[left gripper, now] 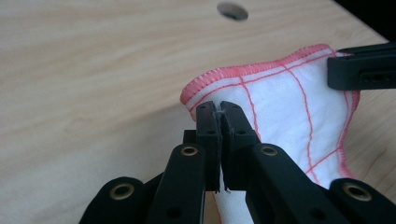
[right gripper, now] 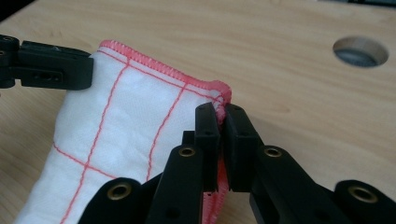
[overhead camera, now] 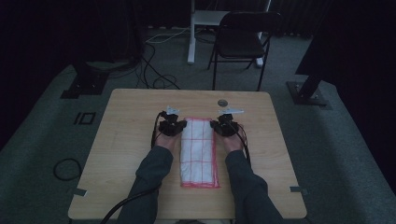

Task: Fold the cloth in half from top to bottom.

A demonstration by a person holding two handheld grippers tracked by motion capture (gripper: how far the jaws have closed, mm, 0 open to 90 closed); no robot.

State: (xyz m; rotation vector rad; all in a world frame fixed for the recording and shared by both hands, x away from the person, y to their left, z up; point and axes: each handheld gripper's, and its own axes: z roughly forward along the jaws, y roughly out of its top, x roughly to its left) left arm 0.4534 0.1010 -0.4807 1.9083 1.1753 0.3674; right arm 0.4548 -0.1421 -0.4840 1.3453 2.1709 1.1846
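Note:
A white cloth with red grid lines and a red hem [overhead camera: 200, 152] lies folded lengthwise in the middle of the wooden table [overhead camera: 126, 140]. My left gripper [overhead camera: 176, 124] is shut on the cloth's far left corner [left gripper: 205, 91], and the fabric is pinched between its jaws [left gripper: 219, 109]. My right gripper [overhead camera: 221, 124] is shut on the far right corner [right gripper: 219, 93], with the hem caught at its fingertips [right gripper: 222, 112]. Both far corners are lifted slightly off the table. Each gripper view shows the other gripper's black jaw at the cloth's opposite corner.
A round hole [overhead camera: 222, 101] sits in the tabletop just beyond the cloth. A black folding chair [overhead camera: 243, 39] and a white table leg [overhead camera: 191, 32] stand behind the table. Cables lie on the carpet to the left [overhead camera: 66, 169].

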